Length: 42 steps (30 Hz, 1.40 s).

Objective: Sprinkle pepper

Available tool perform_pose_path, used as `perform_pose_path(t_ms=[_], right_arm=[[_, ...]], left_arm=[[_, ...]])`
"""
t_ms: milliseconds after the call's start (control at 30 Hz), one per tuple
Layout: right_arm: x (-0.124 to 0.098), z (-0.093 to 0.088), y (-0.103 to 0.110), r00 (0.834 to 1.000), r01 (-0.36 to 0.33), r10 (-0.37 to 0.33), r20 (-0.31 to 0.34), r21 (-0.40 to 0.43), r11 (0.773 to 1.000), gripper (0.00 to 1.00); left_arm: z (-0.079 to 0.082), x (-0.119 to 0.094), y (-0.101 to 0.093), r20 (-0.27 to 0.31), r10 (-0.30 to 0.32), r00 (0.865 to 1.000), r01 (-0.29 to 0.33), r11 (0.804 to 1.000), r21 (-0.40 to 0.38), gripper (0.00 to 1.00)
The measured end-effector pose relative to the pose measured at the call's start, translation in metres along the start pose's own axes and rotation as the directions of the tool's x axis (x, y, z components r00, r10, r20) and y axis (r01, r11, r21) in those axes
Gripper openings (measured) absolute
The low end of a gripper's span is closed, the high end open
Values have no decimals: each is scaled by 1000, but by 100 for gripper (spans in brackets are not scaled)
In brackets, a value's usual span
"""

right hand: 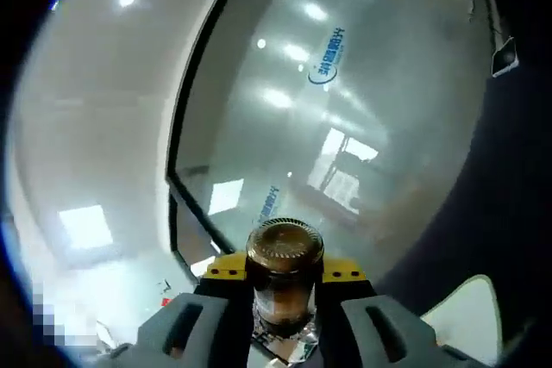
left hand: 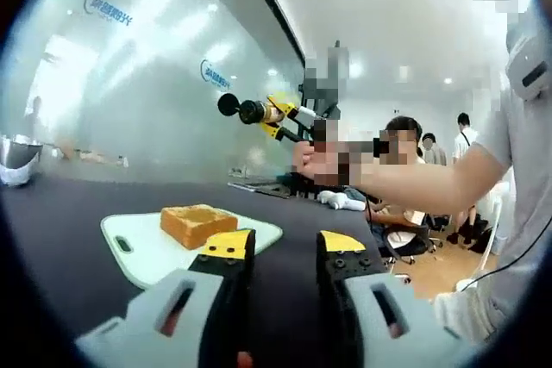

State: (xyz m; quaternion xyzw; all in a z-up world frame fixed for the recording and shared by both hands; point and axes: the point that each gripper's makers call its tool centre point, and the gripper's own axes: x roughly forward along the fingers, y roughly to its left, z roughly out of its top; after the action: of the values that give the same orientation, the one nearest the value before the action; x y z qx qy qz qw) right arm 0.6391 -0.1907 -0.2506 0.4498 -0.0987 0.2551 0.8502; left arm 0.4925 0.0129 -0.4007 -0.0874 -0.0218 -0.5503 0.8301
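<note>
A slice of toast (left hand: pixel 197 224) lies on a white cutting board (left hand: pixel 142 252) on the dark table (left hand: pixel 60 213). My left gripper (left hand: pixel 283 243) stands open low over the table, just right of the board, with nothing between its yellow-tipped jaws. A hand holds my right gripper (left hand: pixel 274 115) high in the air beyond the toast. It is shut on a brown pepper bottle (right hand: pixel 285 266), whose dark end (left hand: pixel 229 104) points left. In the right gripper view the bottle's cap faces the glass wall, and a corner of the cutting board (right hand: pixel 470 316) shows at the lower right.
A metal bowl (left hand: pixel 17 159) stands at the table's far left. A frosted glass wall (left hand: pixel 155 84) runs behind the table. The person (left hand: pixel 517 170) holding the grippers stands at the right, and other people (left hand: pixel 405 140) sit beyond.
</note>
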Motion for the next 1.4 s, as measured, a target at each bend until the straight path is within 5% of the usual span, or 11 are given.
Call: perform_pose_path(t_ms=[267, 500, 800, 900, 1000, 1300, 1400], right_arm=[[9, -14, 1, 995, 44, -56, -82, -150, 988, 21], [10, -37, -13, 982, 85, -130, -136, -295, 952, 21], [11, -47, -11, 977, 86, -147, -156, -348, 934, 21], [12, -46, -8, 978, 72, -129, -161, -318, 945, 22], [14, -44, -10, 976, 77, -146, -162, -370, 926, 22], [12, -34, -13, 981, 95, -138, -136, -281, 955, 22], [8, -33, -17, 985, 123, -133, -108, -100, 987, 22]], left_arm=[[-12, 5, -12, -58, -29, 998, 32, 998, 55, 22], [-10, 4, -11, -49, -23, 999, 25, 998, 53, 22], [-13, 5, -9, -61, -20, 998, 23, 998, 63, 22], [-10, 4, -7, -50, -21, 999, 24, 998, 51, 22], [-6, 1, -3, -24, -14, 1000, 15, 999, 30, 22], [-8, 3, -3, -36, -12, 999, 14, 999, 36, 22], [-8, 3, -3, -38, -11, 999, 12, 999, 38, 22]])
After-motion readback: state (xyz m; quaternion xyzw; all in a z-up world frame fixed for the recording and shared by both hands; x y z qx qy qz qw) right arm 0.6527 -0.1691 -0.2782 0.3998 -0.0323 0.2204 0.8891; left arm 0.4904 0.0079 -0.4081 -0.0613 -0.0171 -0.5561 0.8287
